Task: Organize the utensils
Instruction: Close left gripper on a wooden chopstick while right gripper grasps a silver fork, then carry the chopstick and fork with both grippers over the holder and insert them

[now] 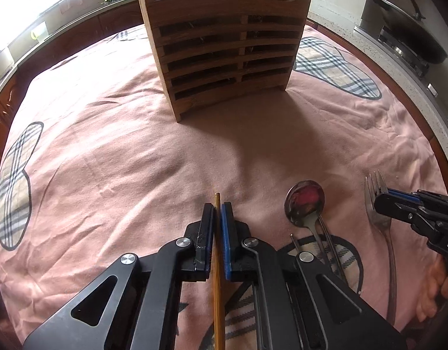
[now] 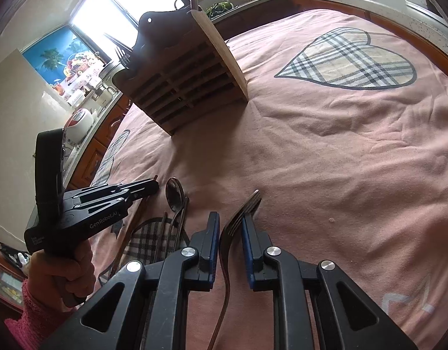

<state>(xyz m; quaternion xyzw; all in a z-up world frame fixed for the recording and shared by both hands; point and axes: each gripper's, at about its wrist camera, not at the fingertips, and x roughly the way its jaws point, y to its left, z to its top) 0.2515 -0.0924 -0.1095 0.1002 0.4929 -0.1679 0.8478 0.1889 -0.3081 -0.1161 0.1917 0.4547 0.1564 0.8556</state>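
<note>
A wooden slatted utensil holder [image 1: 224, 40] stands on the pink cloth at the far middle; it also shows in the right wrist view [image 2: 188, 81] with utensils in it. My left gripper [image 1: 217, 213] is shut on a wooden chopstick [image 1: 218, 277], low over the cloth. A metal spoon [image 1: 305, 201] and thin metal chopsticks [image 1: 326, 233] lie just to its right. My right gripper [image 2: 230, 224] straddles a metal fork [image 2: 238, 218] with its jaws partly closed around the fork head; the fork still lies on the cloth. The right gripper also shows in the left wrist view [image 1: 381, 198].
The pink cloth [image 1: 107, 145] with plaid heart patches [image 2: 349, 61] covers the table. A black wok [image 1: 410, 26] sits on a stove at the far right. A counter with a sink and a window runs along the left.
</note>
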